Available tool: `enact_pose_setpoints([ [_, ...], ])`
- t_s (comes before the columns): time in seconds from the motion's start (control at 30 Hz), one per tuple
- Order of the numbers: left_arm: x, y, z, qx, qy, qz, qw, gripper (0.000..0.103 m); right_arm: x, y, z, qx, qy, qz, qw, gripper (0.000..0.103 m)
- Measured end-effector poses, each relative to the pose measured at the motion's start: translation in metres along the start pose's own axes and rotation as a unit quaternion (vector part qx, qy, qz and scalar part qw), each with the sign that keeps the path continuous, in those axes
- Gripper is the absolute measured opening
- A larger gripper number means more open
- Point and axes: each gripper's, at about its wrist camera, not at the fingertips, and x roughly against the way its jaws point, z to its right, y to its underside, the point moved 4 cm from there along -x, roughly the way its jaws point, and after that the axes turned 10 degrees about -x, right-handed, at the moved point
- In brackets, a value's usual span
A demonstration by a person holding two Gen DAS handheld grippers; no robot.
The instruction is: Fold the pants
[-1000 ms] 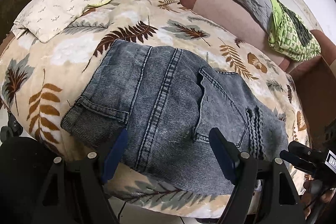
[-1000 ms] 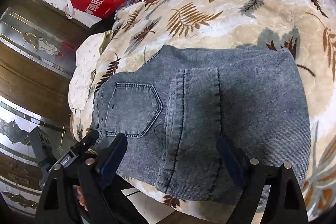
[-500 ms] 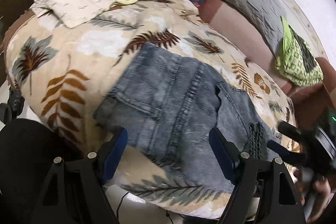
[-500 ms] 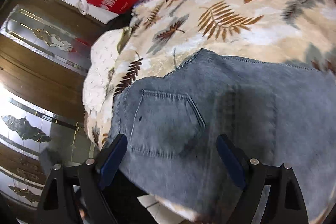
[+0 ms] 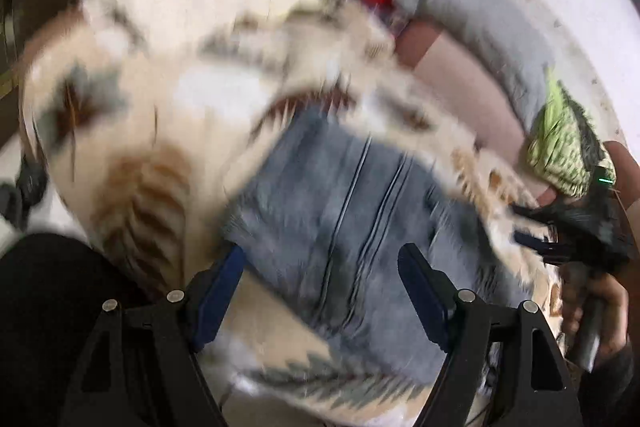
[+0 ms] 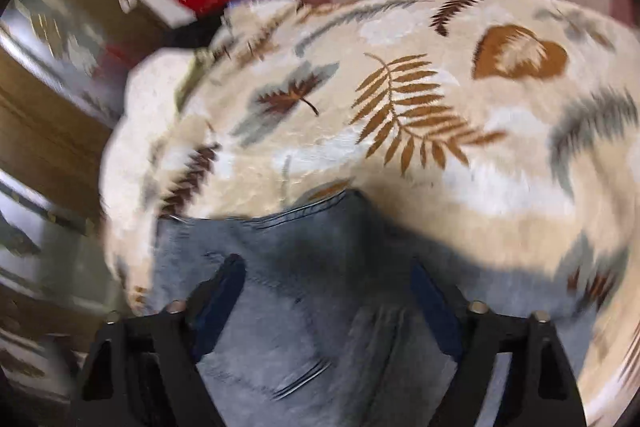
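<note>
Since a second earlier both my views had swung: the right gripper (image 6: pixel 324 291) had travelled toward the far edge of the jeans (image 6: pixel 304 307), so the back pocket I had been looking at had dropped low in its view and more of the leaf-print blanket (image 6: pixel 420 131) showed beyond, while the left gripper (image 5: pixel 320 283) had shifted a little and rolled, its view badly smeared. The right jaws had just been closing somewhat, though they were still spread wide, with denim lying under the gap and no pinch that I could see. The left jaws were spread as well, nothing pressed between the pads.

I judged the fold to be nearly finished: the jeans already lay as a compact, layered rectangle on the blanket, legs doubled up, seams running down the middle of the bundle. What seemed left was at most a final tidy or one more fold, and I could not tell through the blur whether the edges lined up.

In the left view the bundle sat just beyond and between the pads, near the blanket's near edge; the other gripper (image 5: pixel 568 227) showed at the right, in a hand (image 5: pixel 600 311). In the right view the denim filled the gap and ran under both fingers
</note>
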Motion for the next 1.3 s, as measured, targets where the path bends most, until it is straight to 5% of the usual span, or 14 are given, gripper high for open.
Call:
enact_pose_setpoints([
  [0.1,-0.003,-0.011,0.015,-0.037,0.001,0.005,0.9993,0.08,-0.03,-0.015,-0.002,0.028,0.026,-0.029,0.999,0.064],
  [0.2,-0.039,-0.005,0.024,-0.068,-0.006,-0.055,0.9961,0.08,-0.061,-0.021,-0.001,0.041,0.049,-0.061,0.996,0.054],
  [0.3,-0.068,0.01,0.021,-0.087,-0.026,-0.101,0.9907,0.08,-0.075,-0.018,-0.001,0.058,0.057,-0.067,0.994,0.021],
  [0.4,-0.069,0.009,0.025,-0.108,-0.038,-0.092,0.9892,0.081,-0.067,-0.013,-0.011,0.095,0.078,-0.047,0.991,0.008],
  [0.6,-0.07,0.011,0.028,-0.12,-0.041,-0.08,0.9886,0.083,-0.081,-0.022,-0.01,0.127,0.158,-0.01,0.979,0.005],
  [0.87,-0.068,0.01,0.027,-0.117,-0.037,-0.074,0.9897,0.083,-0.021,-0.019,0.0,0.049,0.08,0.034,0.995,0.012],
  [0.9,-0.068,0.009,0.027,-0.116,-0.038,-0.074,0.9898,0.083,-0.015,-0.013,-0.002,0.038,0.058,0.026,0.997,0.019],
  [0.97,-0.068,0.009,0.028,-0.111,-0.039,-0.074,0.9903,0.083,-0.015,0.001,-0.003,0.02,0.024,0.006,0.999,0.051],
  [1.0,-0.067,0.009,0.028,-0.109,-0.04,-0.074,0.9904,0.083,-0.023,0.005,0.0,0.019,0.027,-0.002,0.999,0.078],
  [1.03,-0.066,0.008,0.028,-0.108,-0.039,-0.073,0.9907,0.083,-0.033,0.007,0.004,0.019,0.038,-0.005,0.999,0.083],
  [1.13,-0.057,0.006,0.03,-0.103,-0.028,-0.069,0.9919,0.083,-0.064,0.009,0.024,-0.016,0.058,-0.012,0.998,0.083],
  [1.3,-0.027,-0.002,0.025,-0.063,-0.014,-0.026,0.9976,0.083,0.0,0.021,0.001,-0.016,0.0,0.036,0.999,0.083],
])
